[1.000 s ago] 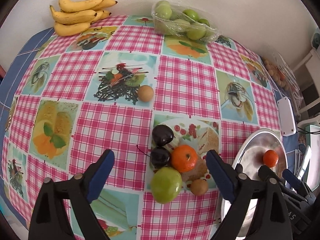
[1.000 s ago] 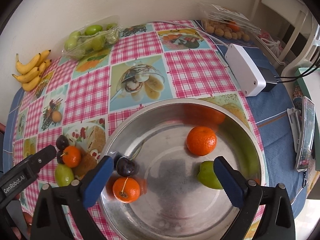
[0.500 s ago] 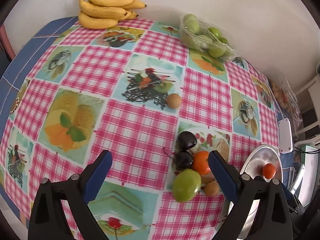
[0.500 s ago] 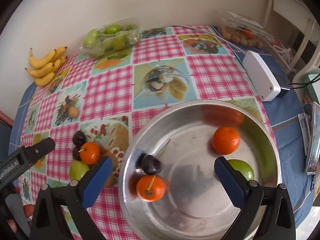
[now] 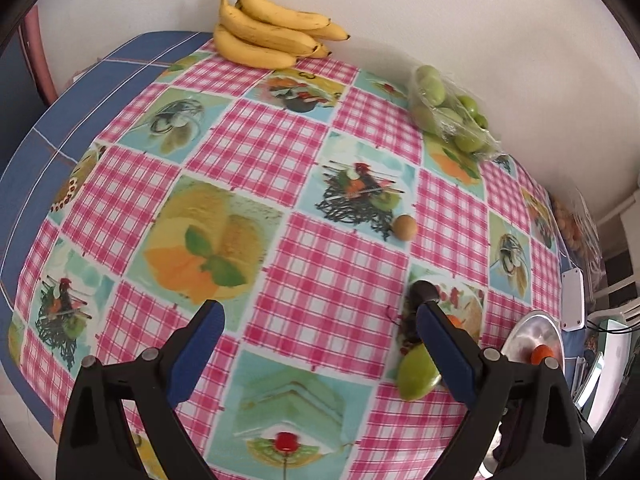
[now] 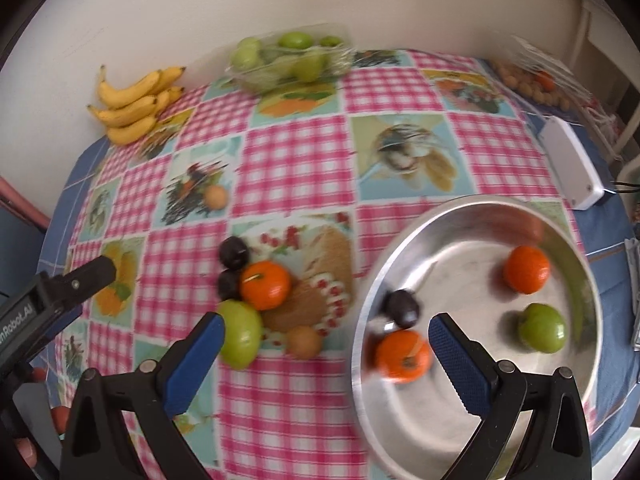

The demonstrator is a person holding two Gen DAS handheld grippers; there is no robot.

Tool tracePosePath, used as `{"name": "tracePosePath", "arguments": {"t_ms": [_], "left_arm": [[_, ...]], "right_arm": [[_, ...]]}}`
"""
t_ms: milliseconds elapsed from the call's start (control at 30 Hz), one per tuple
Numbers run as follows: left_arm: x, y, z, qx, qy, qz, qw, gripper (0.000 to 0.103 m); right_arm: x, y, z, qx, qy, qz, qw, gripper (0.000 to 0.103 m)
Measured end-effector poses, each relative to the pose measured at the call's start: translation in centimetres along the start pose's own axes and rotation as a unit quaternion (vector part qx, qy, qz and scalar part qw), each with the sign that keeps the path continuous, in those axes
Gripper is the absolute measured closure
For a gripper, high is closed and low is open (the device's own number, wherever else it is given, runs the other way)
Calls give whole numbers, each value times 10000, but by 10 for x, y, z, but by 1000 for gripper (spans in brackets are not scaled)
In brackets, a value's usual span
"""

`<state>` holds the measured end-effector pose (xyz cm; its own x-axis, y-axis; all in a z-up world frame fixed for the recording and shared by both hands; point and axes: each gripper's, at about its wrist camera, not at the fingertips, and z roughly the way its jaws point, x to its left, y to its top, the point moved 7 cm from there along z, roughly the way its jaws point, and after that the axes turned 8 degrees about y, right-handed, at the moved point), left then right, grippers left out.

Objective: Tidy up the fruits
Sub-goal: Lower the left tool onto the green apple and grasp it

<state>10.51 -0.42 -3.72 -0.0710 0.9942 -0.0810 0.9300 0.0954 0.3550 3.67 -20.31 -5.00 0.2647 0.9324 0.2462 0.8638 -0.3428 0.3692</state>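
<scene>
Two sets of blue-padded fingers stand spread wide with nothing between them. In the right wrist view the right gripper (image 6: 326, 356) hangs over the gap between the loose fruit and the steel bowl (image 6: 576, 240). At its 10 o'clock the cluster lies on the desk (image 6: 296, 160): a green apple (image 6: 240, 334) touching one finger pad, a tangerine (image 6: 265, 285), two dark plums (image 6: 234, 253) and a small brown fruit (image 6: 304, 341), all packed close. The bowl at 2 o'clock holds two tangerines, a plum and a green fruit. The left gripper (image 5: 318, 354) is over bare cloth, the cluster at its 3 o'clock. My worry: closing on one round fruit could nudge its neighbours rolling, and motion blur hints at a misjudged reach.
</scene>
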Motion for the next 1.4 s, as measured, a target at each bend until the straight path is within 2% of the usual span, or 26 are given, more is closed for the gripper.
{"name": "tracePosePath", "arguments": {"t_ms": [333,600,833,967,1033,1100,1200,1300,1367,1400], "left_arm": [[2,-4,9,179,55,31,9998,6],[-15,-13,22,527,-214,49,9984,6],[-42,-29,37,863,-400,262,9951,7],[-49,-31,40,958,-620,211,9932,7],[-52,-32,41,966,-639,241,9930,13],[-56,-34,43,1047,-805,220,9910,18],[-64,-39,46,1217,-1056,159,9868,19],[-70,-42,47,1253,-1037,294,9863,33],[-73,-44,50,1332,-1109,307,9844,37],[-75,-45,51,1369,-1161,300,9833,42]], "right_arm": [[38,-9,19,276,76,-334,9990,0],[7,-2,13,201,-362,-33,9991,0],[-20,-2,18,317,-322,378,9983,0],[-32,0,15,274,-569,381,9973,0],[-39,1,13,246,-727,401,9962,0],[-46,1,10,207,-684,534,9960,0],[-54,2,6,153,-682,673,9953,0],[-58,4,5,100,-688,732,9949,0],[-60,5,4,84,-706,755,9946,0],[-61,5,3,79,-712,762,9945,0]]}}
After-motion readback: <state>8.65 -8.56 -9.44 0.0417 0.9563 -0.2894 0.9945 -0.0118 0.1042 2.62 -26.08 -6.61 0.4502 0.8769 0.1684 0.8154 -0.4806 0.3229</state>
